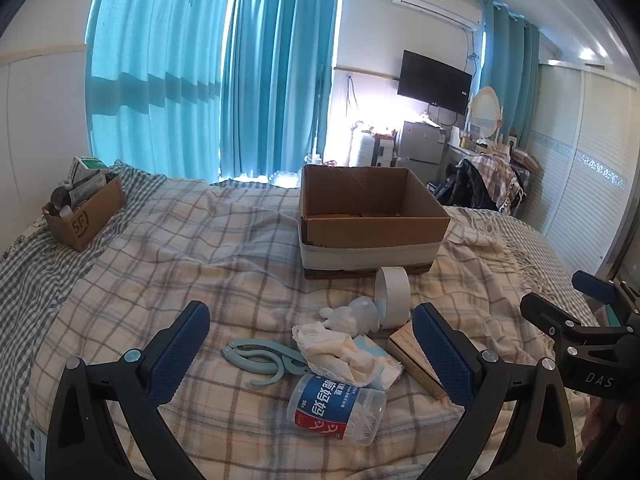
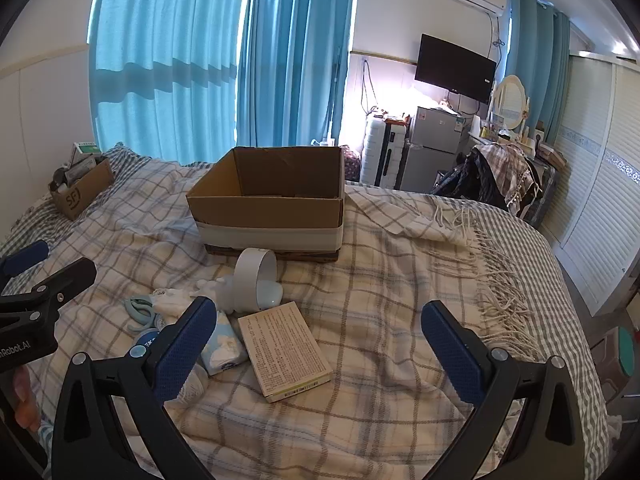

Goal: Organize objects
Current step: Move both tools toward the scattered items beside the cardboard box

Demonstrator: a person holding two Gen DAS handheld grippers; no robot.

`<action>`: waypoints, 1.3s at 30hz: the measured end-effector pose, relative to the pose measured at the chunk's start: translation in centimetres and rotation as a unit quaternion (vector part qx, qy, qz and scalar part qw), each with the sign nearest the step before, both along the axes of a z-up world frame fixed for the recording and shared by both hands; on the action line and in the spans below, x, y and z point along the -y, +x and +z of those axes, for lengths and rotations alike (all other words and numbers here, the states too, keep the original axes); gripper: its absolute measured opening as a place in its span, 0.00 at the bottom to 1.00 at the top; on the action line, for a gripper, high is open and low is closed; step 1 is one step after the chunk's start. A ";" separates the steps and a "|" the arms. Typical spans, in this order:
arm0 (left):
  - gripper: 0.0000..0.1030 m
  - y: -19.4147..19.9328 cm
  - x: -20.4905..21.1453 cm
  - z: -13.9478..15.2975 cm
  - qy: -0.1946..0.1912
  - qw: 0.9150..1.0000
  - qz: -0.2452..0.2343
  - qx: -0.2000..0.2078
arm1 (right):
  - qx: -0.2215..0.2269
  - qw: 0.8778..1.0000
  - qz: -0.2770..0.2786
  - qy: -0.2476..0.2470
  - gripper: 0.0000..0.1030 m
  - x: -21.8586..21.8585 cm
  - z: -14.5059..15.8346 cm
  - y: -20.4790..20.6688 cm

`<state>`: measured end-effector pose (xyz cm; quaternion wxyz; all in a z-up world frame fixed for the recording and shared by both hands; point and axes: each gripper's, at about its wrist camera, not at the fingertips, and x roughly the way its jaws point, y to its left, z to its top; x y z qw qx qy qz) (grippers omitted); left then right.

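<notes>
Both claws hang spread wide over the bed with nothing between their pads. Left gripper (image 1: 311, 354) sits low above a heap of small things; right gripper (image 2: 320, 346) hovers beside it, just off to its right, tilted gently down toward the blanket (image 2: 400, 300).

Directly between the left gripper's fingers lie a light-blue plastic clip (image 1: 264, 358), a crumpled white cloth (image 1: 340, 350) draped over a tissue pack (image 1: 380, 360), and nearest the camera a clear cotton-swab jar (image 1: 338, 408) on its side. Just ahead of them sit a small white figurine (image 1: 354, 314) and a white roll of tape (image 1: 394, 296) standing on edge, with a flat paper box (image 2: 285, 350) against the left gripper's right finger; in the right wrist view that box lies between the right gripper's fingers, toward its left one. Beyond the heap, an open cardboard box (image 1: 372, 224) stands, seemingly empty, the likely destination.

Risks, as I judge them: the things overlap, so closing on the cloth may drag the tissue pack along or snag the clip. The jar is round and on its side, so a pinch off its middle could squirt it away across the soft, wrinkled blanket. The tape roll may topple or roll if nudged. With the two grippers this close, reaching for the same cluster could make them collide
</notes>
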<state>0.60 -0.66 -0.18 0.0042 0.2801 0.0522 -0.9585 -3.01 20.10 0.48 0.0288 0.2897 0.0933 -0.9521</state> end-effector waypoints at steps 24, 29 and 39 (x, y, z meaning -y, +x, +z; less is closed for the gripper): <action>1.00 0.1 0.0 0.2 0.004 1.000 0.026 -0.004 | -0.004 1.000 0.013 0.007 1.00 0.2 0.3 0.2; 1.00 0.1 0.1 0.2 0.001 1.000 0.026 -0.003 | -0.024 0.999 0.026 0.031 1.00 0.5 1.2 0.5; 1.00 0.4 0.1 0.4 -0.001 1.000 0.023 -0.003 | 0.000 0.997 0.078 0.027 1.00 0.9 1.5 -0.1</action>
